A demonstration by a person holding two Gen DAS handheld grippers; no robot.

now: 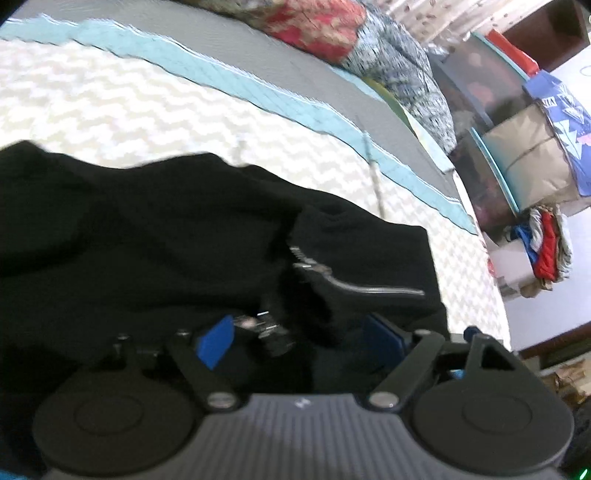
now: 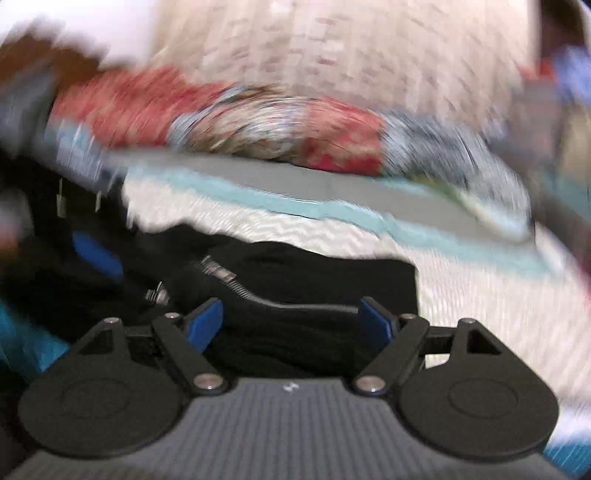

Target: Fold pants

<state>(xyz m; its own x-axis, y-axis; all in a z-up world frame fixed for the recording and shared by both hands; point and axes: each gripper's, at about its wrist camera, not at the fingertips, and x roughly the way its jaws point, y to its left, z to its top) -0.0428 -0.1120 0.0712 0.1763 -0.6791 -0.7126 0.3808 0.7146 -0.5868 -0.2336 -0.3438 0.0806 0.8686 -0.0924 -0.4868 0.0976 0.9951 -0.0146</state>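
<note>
Both fingers (image 1: 216, 341) spread over pants (image 1: 147, 240).

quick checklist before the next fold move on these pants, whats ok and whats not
1. Left gripper open: ok, blue pads spread wide, black pants bunched between them.
2. Right gripper open: ok, pads apart with cloth between, not clamped.
3. Pants lying flat: not ok, fabric is rumpled near the zipper in the left view.
4. Pants fully on the bed: cannot tell, their left part runs out of frame.
5. Room on the bed beyond the pants: ok, bare cover up to the pillows.
6. Right view clear enough to aim: not ok, heavy motion blur.
</note>
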